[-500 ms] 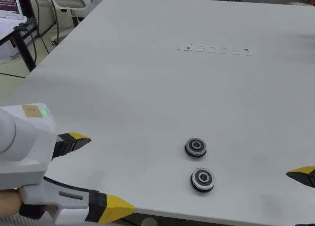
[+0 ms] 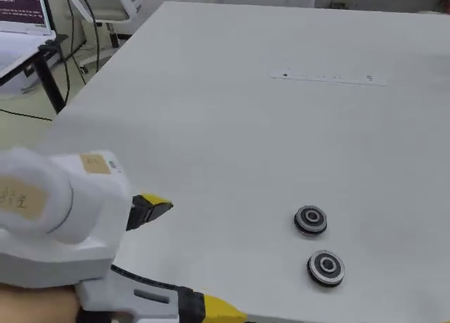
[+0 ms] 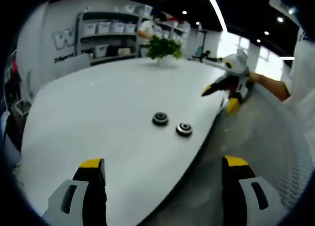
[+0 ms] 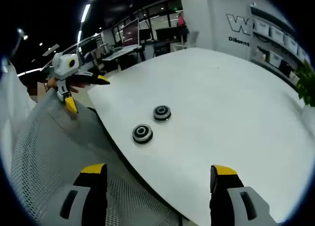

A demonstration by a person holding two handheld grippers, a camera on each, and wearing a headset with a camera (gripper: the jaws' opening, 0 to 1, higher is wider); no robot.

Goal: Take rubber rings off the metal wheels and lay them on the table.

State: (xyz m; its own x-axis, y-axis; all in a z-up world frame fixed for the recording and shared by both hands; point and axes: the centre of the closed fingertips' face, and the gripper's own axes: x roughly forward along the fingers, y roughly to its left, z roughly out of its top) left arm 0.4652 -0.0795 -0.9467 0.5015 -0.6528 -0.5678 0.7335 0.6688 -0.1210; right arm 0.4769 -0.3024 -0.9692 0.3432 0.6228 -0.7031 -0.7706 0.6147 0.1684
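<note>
Two metal wheels with black rubber rings lie flat near the table's front edge, one (image 2: 310,219) slightly behind the other (image 2: 325,268). They lie close together without touching. My left gripper (image 2: 190,260) hovers at the lower left of the head view, open and holding nothing, well to the left of the wheels. In the left gripper view the wheels (image 3: 160,118) (image 3: 184,129) lie ahead of my open left gripper (image 3: 162,164), and the right gripper (image 3: 229,83) hangs beyond the table edge. My right gripper (image 4: 158,170) is open off the table's edge, facing both wheels (image 4: 162,113) (image 4: 142,133) and the left gripper (image 4: 74,80).
The white table (image 2: 232,112) carries a flat white strip (image 2: 327,77) further back. A laptop (image 2: 21,6) and a chair (image 2: 105,3) stand off its far left. A potted plant (image 3: 162,48) sits at the table's far end. A grey mesh surface (image 4: 54,152) lies below the table edge.
The head camera has shifted, so the wheels sit further right in the picture. My left gripper has come up and forward, looming larger. The yellow fingertip at the right edge has left the picture.
</note>
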